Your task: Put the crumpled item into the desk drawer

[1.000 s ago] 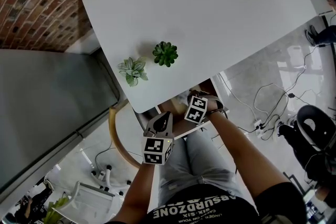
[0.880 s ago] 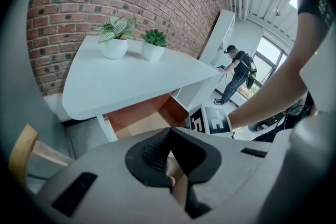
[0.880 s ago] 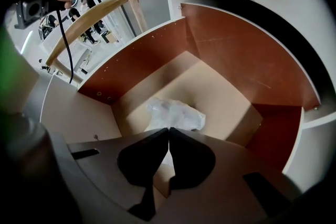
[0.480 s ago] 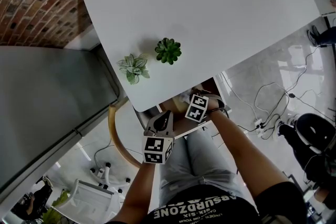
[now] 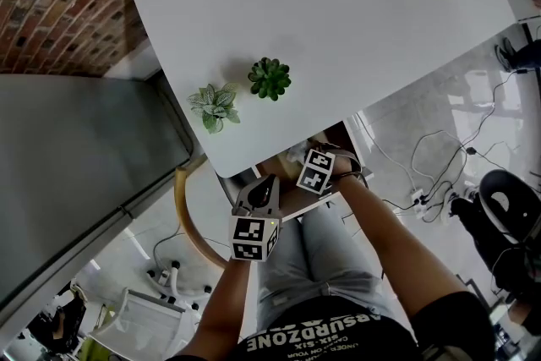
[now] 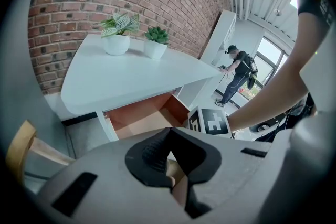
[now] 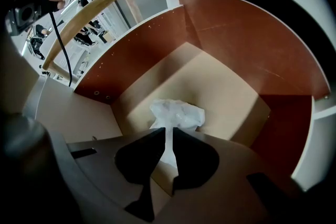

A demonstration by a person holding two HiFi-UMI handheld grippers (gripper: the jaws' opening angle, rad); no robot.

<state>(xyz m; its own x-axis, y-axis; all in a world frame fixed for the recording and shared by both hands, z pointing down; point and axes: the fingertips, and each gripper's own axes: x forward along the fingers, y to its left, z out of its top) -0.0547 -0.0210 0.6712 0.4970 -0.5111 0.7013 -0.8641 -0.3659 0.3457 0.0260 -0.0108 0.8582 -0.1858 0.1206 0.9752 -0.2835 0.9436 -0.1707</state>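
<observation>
- The desk drawer (image 7: 137, 58) stands pulled out from under the near edge of the white surface (image 5: 338, 30), and its pale floor is bare apart from the task's thing.
- The right gripper (image 7: 168, 130) reaches down into the drawer. Its jaws are narrow and pinch the crumpled item (image 7: 178, 113), whose white material shows through the slit between them.
- The white, wrinkled wad sits just past the jaw tips, over the middle of the drawer floor and clear of the brown walls. I cannot tell whether it touches the floor or hangs just above it.
- The left gripper (image 6: 169, 129) is held outside the drawer, just in front of its front edge, with its jaws together at the tips and nothing between them.
- Two small potted plants (image 5: 270, 79) stand on the surface near its left edge and play no part here.
- Judged from this, the step in hand is the drop. The item is inside the drawer but not yet released.
- The next move likely calls for spreading the right jaws so the wad falls free, then lifting straight up clear of the walls.
- After that the drawer could be pushed shut, if that is wanted.
</observation>
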